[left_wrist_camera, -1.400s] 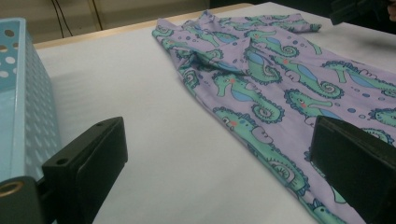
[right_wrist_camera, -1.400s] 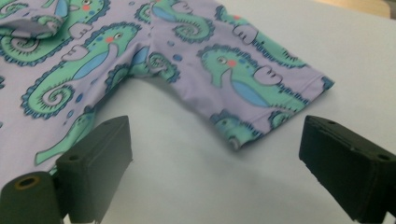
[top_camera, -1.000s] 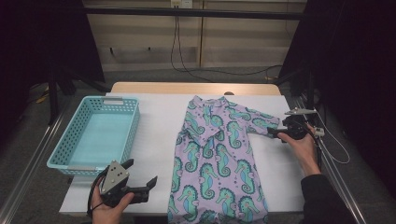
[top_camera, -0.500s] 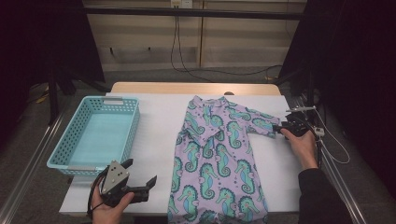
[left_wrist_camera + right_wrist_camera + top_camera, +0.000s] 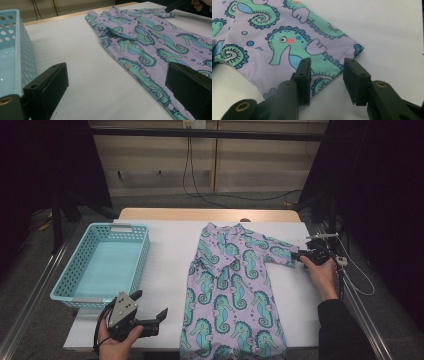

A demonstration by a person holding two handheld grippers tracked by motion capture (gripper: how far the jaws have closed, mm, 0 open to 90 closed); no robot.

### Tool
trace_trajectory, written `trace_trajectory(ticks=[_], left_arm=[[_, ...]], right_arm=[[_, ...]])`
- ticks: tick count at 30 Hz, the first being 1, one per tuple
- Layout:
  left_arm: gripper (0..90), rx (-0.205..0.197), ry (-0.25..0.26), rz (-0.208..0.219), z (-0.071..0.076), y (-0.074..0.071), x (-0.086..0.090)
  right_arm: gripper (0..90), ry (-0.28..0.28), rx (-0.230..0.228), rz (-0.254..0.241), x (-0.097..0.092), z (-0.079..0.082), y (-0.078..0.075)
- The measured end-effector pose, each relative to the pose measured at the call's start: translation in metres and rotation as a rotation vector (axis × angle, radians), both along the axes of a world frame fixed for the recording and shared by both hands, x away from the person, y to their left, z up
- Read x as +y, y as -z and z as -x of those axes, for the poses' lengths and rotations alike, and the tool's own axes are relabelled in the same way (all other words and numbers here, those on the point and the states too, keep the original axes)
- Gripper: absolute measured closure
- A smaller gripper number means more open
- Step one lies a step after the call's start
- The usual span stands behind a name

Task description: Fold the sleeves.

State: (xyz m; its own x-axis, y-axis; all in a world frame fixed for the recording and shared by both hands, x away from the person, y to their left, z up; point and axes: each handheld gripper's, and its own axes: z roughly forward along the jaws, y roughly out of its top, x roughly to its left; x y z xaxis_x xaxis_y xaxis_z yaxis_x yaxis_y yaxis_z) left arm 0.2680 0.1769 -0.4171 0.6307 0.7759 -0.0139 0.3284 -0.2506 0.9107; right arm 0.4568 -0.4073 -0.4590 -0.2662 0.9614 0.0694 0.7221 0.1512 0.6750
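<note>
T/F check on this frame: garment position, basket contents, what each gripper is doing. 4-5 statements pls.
1. The seahorse-print garment lies spread on the white table. True.
2. The garment is inside the turquoise basket. False: the basket holds nothing and stands left of the garment, apart from it.
3. The right gripper is at the garment's sleeve end. True: its jaws have just been closing, with a gap between them and the cuff edge in it, not yet pinched.
4. The left gripper is clamped on the garment's hem. False: its jaws stand open above bare table, beside the garment.
5. The sleeve is folded across the chest. False: it lies stretched outward.
</note>
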Motion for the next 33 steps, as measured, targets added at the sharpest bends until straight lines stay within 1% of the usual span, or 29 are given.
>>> trace_trajectory(ticks=[1, 2, 5, 6, 7, 8, 10, 11, 14, 16, 18, 21, 22, 23, 26, 27, 28, 31, 33], left_arm=[[4.7, 0.0, 0.0, -0.002, 0.0, 0.0, 0.001], [4.7, 0.001, 0.001, -0.001, 0.0, 0.0, 0.001], [4.8, 0.004, 0.001, -0.004, 0.001, 0.0, 0.001], [4.8, 0.004, 0.002, -0.004, 0.001, 0.0, 0.001], [4.8, 0.004, 0.002, -0.003, 0.001, 0.0, 0.001], [4.8, 0.005, 0.003, -0.004, 0.001, 0.0, 0.001], [4.8, 0.005, 0.001, -0.003, 0.001, 0.0, 0.0], [4.8, 0.007, 0.001, 0.005, 0.001, 0.0, 0.0], [4.9, 0.002, 0.004, -0.004, 0.001, 0.0, -0.001], [4.9, 0.0, 0.005, -0.003, 0.001, -0.001, -0.002], [4.9, 0.004, 0.008, -0.002, 0.002, -0.001, -0.003], [4.9, 0.005, 0.01, -0.005, 0.002, -0.001, -0.003], [4.9, 0.003, 0.012, -0.004, 0.001, -0.001, -0.003], [4.9, 0.003, 0.013, -0.006, 0.001, -0.001, -0.003], [4.9, 0.002, 0.012, -0.005, 0.002, -0.001, -0.003], [4.9, 0.003, 0.013, -0.007, 0.002, -0.001, -0.003], [4.9, 0.003, 0.012, -0.008, 0.002, -0.001, -0.003], [4.9, 0.003, 0.011, 0.001, 0.002, -0.001, -0.003], [5.0, 0.003, 0.011, 0.0, 0.002, -0.001, -0.003]], right_arm=[[57.2, -0.005, 0.012, 0.01, 0.003, -0.001, 0.002], [57.2, -0.005, 0.002, 0.021, 0.004, -0.001, 0.002], [60.3, 0.012, 0.01, 0.028, 0.006, -0.001, 0.002], [61.2, 0.021, 0.013, 0.041, 0.006, -0.001, 0.001], [60.0, 0.025, 0.014, 0.055, 0.007, -0.001, 0.0], [59.7, 0.024, 0.017, 0.057, 0.006, -0.001, 0.0], [59.9, 0.029, 0.018, 0.033, 0.004, -0.001, 0.001], [60.1, 0.034, 0.017, 0.031, 0.004, -0.001, 0.002], [64.4, 0.044, 0.021, 0.033, 0.007, 0.0, 0.001], [68.7, 0.052, 0.018, 0.019, 0.008, 0.0, 0.002], [73.6, 0.052, 0.01, 0.016, 0.009, 0.001, 0.002], [86.7, 0.035, 0.009, 0.0, 0.01, 0.0, 0.002], [87.7, 0.041, 0.014, -0.012, 0.011, 0.0, 0.003], [87.9, 0.04, 0.014, -0.01, 0.011, 0.0, 0.002], [88.4, 0.029, 0.003, 0.005, 0.012, 0.0, 0.002], [88.5, 0.035, 0.007, 0.006, 0.013, 0.0, 0.002], [88.6, 0.031, 0.0, 0.011, 0.013, 0.0, 0.002], [88.7, 0.036, -0.002, 0.01, 0.013, 0.001, 0.002], [88.7, 0.025, -0.017, 0.023, 0.014, 0.0, 0.002]])
